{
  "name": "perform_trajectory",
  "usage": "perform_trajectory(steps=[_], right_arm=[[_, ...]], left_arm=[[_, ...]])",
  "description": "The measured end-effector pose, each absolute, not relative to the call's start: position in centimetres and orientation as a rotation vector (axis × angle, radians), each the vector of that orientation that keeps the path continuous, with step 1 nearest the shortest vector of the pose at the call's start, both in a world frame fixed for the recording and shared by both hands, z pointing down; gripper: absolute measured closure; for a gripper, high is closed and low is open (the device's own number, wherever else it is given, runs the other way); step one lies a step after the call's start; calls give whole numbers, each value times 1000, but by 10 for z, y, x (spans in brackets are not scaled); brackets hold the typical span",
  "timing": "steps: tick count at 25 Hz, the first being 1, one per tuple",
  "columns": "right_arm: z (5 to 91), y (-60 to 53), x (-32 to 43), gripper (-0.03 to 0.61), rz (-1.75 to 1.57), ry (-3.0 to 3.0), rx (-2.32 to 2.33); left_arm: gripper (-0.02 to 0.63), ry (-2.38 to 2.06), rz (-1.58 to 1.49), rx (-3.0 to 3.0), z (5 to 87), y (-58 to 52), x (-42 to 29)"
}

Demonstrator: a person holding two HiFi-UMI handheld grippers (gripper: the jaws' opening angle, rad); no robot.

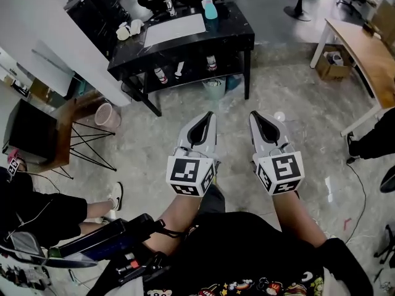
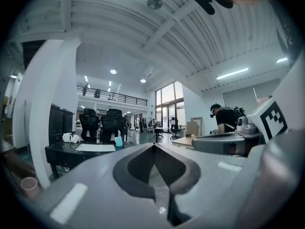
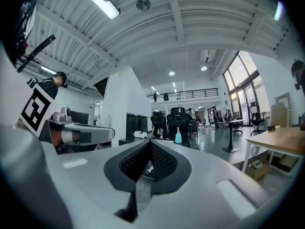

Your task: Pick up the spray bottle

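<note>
The spray bottle [image 1: 210, 8] is pale blue with a white head and stands upright at the far right of a black table [image 1: 228, 36]. It also shows small and distant as the spray bottle [image 2: 118, 140] in the left gripper view and as the spray bottle [image 3: 177, 136] in the right gripper view. My left gripper [image 1: 210, 114] and right gripper [image 1: 253, 114] hang side by side over the floor, well short of the table, both pointing toward it. Each has its jaws shut tip to tip with nothing between them.
On the table lie a white mat [image 1: 174, 29] and white cups [image 1: 128, 29]; small bottles stand on its lower shelf [image 1: 185, 73]. A pink bin [image 1: 106, 115] sits at the left, a wooden desk [image 1: 364, 48] with a cardboard box [image 1: 333, 65] at the right. A person's legs [image 1: 43, 208] show at the lower left.
</note>
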State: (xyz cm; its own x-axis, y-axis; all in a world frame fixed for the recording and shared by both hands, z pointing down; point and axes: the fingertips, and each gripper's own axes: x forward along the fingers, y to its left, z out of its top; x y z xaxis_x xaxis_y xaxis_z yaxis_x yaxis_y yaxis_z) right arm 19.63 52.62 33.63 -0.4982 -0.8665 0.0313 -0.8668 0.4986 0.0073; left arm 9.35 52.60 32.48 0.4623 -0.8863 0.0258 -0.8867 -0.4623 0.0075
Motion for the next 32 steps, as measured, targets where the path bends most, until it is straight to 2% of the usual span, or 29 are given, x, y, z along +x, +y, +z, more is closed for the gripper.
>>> perform_trajectory(steps=[11, 16, 24, 32], right_arm=[[322, 329, 43, 555, 1, -2616, 1629], [321, 259, -1, 555, 5, -2583, 1679], [326, 167, -21, 555, 41, -2563, 1710], [344, 54, 14, 555, 69, -2579, 1713]], left_arm=[[614, -1522, -23, 2686, 314, 321, -55], [614, -1476, -17, 2711, 314, 246, -99], [614, -1438, 4, 2733, 317, 153, -117], [614, -1440, 23, 2749, 330, 40, -81]])
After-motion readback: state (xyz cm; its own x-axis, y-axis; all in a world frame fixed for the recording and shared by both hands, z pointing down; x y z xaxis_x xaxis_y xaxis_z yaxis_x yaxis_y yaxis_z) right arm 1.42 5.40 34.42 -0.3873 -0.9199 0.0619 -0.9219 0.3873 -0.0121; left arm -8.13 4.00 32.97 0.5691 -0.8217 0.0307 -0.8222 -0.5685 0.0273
